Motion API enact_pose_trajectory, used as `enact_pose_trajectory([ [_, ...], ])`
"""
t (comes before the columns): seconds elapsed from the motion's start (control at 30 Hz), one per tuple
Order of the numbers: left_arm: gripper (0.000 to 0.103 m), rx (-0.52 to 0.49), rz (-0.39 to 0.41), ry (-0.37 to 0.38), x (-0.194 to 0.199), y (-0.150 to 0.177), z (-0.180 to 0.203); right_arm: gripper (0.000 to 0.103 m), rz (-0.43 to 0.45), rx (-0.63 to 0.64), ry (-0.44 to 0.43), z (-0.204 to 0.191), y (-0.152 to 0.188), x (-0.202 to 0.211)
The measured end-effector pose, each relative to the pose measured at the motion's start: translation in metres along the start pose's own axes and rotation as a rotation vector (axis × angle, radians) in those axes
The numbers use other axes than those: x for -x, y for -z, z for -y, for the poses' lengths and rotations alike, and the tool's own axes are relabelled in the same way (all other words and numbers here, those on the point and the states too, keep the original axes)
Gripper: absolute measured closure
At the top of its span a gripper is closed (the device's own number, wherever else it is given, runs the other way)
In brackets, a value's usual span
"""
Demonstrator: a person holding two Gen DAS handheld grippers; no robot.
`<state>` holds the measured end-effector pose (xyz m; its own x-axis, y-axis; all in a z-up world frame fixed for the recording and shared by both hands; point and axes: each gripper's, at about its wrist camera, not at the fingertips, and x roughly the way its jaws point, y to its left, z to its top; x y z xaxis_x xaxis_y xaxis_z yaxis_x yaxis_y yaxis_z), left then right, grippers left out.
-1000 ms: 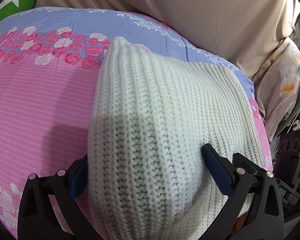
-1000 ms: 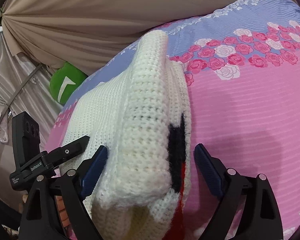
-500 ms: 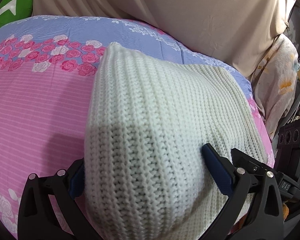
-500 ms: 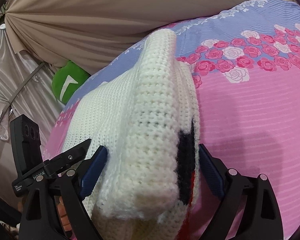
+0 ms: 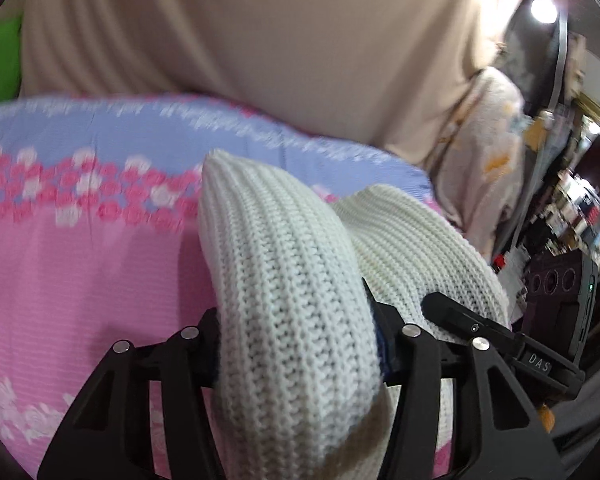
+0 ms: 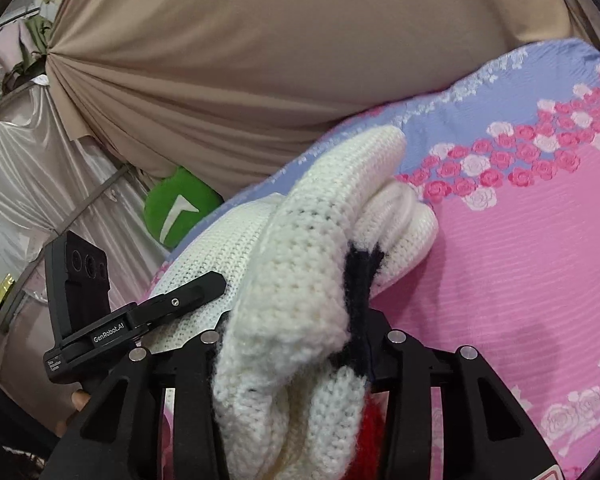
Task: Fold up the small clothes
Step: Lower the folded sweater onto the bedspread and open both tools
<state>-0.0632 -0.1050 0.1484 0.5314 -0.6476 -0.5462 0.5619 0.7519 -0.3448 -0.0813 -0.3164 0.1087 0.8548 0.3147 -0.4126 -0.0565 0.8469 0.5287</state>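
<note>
A cream knitted sweater (image 5: 284, 280) with black and red yarn patches (image 6: 362, 280) lies folded over on the pink and lilac flowered bedsheet (image 5: 80, 272). My left gripper (image 5: 298, 348) is shut on one thick bunched edge of it, lifted off the sheet. My right gripper (image 6: 296, 344) is shut on the other bunched edge, where the black and red parts show. Each gripper shows in the other's view: the right one (image 5: 540, 344) and the left one (image 6: 112, 320), close beside the sweater.
A beige draped cloth (image 6: 260, 60) hangs behind the bed. A green cushion (image 6: 180, 208) lies at the bed's far edge. A flowered pillow (image 5: 484, 152) and cluttered shelves (image 5: 580, 208) stand off the bed's right side. Silvery curtains (image 6: 28, 168) hang at left.
Both grippers have closed from open onto the sweater's bunched edges. Both views have tilted upward and the sweater edges have lifted off the sheet.
</note>
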Motion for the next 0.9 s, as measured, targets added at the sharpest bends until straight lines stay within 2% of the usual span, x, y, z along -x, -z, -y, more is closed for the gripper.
enact_pose_trajectory([
  [0.13,0.051,-0.127,0.140,0.047,0.056,-0.024,0.030,0.063,0.150,0.110,-0.007,-0.054,-0.017,0.043],
  [0.27,0.050,-0.202,0.301,0.077,0.112,-0.057,0.037,0.063,0.276,0.227,-0.066,-0.109,-0.047,0.062],
  [0.33,0.048,-0.223,0.371,0.078,0.132,-0.078,0.029,0.063,0.321,0.275,-0.103,-0.133,-0.065,0.057],
  [0.43,0.042,-0.208,0.404,0.038,0.136,-0.102,0.000,0.058,0.316,0.300,-0.118,-0.148,-0.086,0.023],
  [0.5,0.035,-0.178,0.388,-0.034,0.118,-0.113,-0.030,0.047,0.266,0.284,-0.107,-0.141,-0.095,-0.022],
  [0.57,0.020,-0.123,0.339,-0.143,0.082,-0.115,-0.071,0.042,0.170,0.214,-0.072,-0.112,-0.094,-0.085],
  [0.63,0.020,-0.053,0.215,-0.257,0.031,-0.103,-0.122,0.043,0.063,0.112,0.059,-0.070,-0.076,-0.143],
  [0.67,0.027,-0.005,0.149,-0.323,0.011,-0.092,-0.146,0.045,0.019,0.061,0.121,-0.050,-0.064,-0.161],
  [0.7,0.031,0.037,0.091,-0.348,-0.003,-0.079,-0.167,0.052,-0.006,0.014,0.142,-0.034,-0.052,-0.169],
  [0.73,0.033,0.074,0.051,-0.338,-0.009,-0.064,-0.186,0.054,-0.015,-0.027,0.119,-0.021,-0.039,-0.170],
  [0.8,0.032,0.105,0.057,-0.340,-0.004,-0.045,-0.202,0.054,0.010,-0.032,0.112,-0.016,-0.026,-0.161],
  [0.9,0.031,0.105,0.083,-0.334,0.011,-0.042,-0.199,0.054,0.039,-0.004,0.089,-0.028,-0.031,-0.149],
])
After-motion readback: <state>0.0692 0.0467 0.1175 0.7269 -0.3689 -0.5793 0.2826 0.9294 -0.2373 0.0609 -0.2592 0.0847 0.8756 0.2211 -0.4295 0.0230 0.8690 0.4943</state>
